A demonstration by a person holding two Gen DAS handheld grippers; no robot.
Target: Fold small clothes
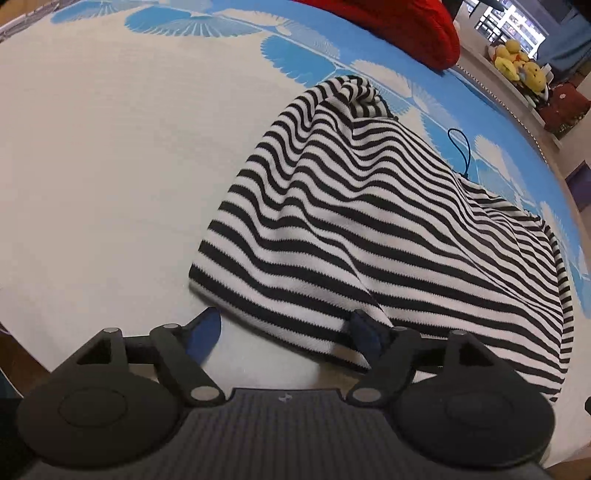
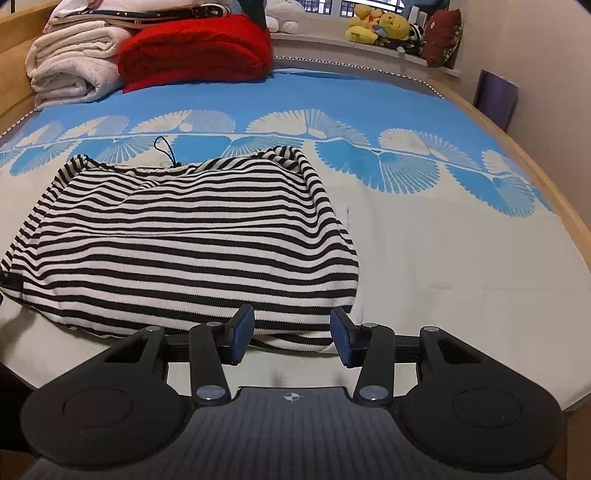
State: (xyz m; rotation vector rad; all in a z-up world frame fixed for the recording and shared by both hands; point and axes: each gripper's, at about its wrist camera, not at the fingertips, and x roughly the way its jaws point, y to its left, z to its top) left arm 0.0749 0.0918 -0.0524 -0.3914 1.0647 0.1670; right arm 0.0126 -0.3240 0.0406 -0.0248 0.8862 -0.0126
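Two folded blankets beyond striped garment, well apart.

Bedroom, likely: bed, folded blankets, plush toys

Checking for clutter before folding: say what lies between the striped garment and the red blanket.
In the right wrist view, only bare bedsheet separates the striped garment from the red blanket, apart from a thin black cord loop at the garment's far edge.

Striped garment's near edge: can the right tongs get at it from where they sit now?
Probably yes. The right tongs stand open right at the near hem of the striped garment, with nothing between pads and cloth. The hem lies flat on the bedspread, so pinching a single layer may take some care.
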